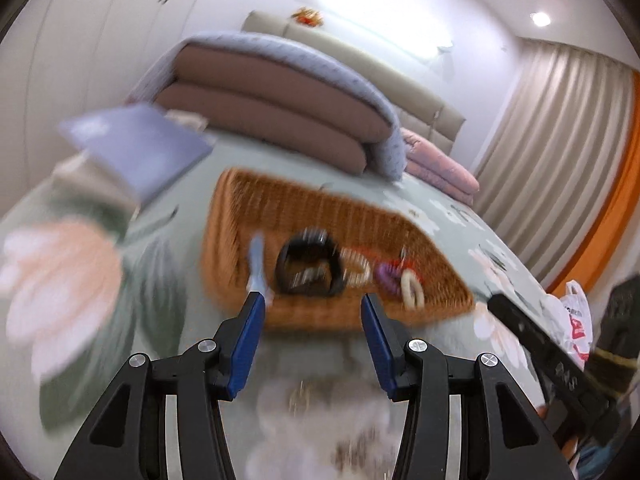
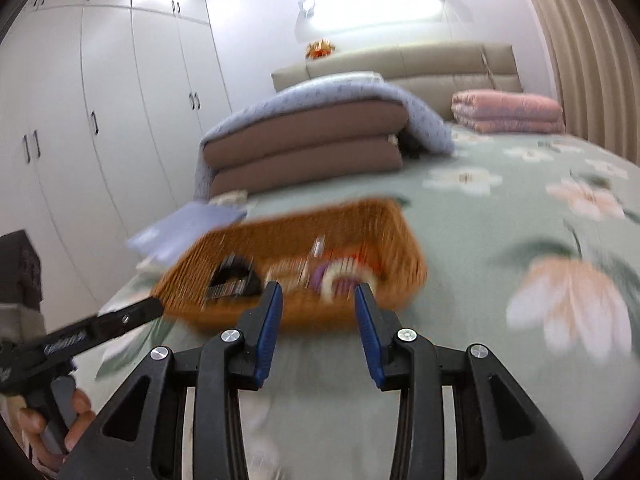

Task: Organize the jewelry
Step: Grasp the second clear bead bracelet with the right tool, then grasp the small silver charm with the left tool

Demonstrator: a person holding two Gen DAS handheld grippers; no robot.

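An orange wicker basket (image 1: 256, 200) (image 2: 384, 220) lies on the flowered bed cover. Inside it I make out a black hair claw (image 1: 310, 268) (image 2: 232, 278), a purple ring (image 1: 387, 276) (image 2: 320, 274), a cream ring (image 1: 412, 292) (image 2: 344, 274), a pale blue piece (image 1: 256, 260) and something red (image 1: 404, 264). Both views are blurred by motion. My left gripper (image 1: 312, 300) is open just short of the basket's near wall, nothing between its blue pads. My right gripper (image 2: 318, 290) is open too, also empty, at the near wall. The left gripper's finger (image 2: 132, 316) shows at the basket's left corner.
A lavender book or box (image 1: 140, 148) (image 2: 188, 224) lies left of the basket. Folded brown and blue quilts (image 2: 312, 140) and a pink blanket (image 2: 508, 112) sit farther up the bed. White wardrobes (image 2: 100, 120) stand left, curtains (image 1: 552, 128) right. A hand (image 2: 76, 412) holds the left tool.
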